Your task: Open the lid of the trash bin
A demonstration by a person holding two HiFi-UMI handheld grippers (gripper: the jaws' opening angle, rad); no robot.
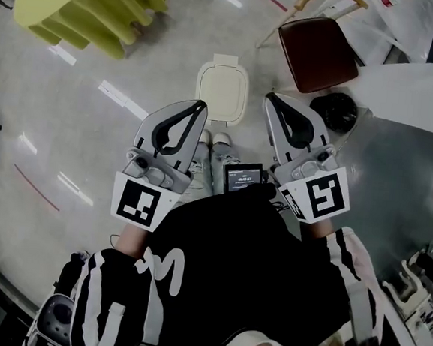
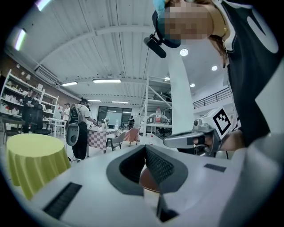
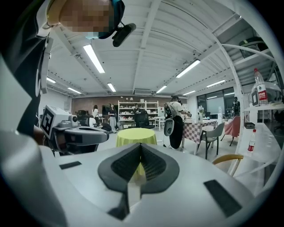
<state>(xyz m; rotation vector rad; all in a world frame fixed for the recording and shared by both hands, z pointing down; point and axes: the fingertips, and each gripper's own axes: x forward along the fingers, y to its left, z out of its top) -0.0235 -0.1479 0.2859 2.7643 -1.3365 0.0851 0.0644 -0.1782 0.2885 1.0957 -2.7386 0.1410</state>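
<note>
The cream trash bin stands on the floor just ahead of my feet, seen from above with its lid down. My left gripper is held at chest height to the bin's left, pointing forward, jaws shut with nothing between them. My right gripper is level with it on the bin's right, also shut and empty. Both hang well above the bin and touch nothing. In the left gripper view the pads meet at the tip; the bin is out of sight there. The right gripper view shows its pads closed too.
A round table with a yellow-green cloth stands far left. A brown-seated chair and a black round object are right of the bin, beside a white table. People stand by tables across the room.
</note>
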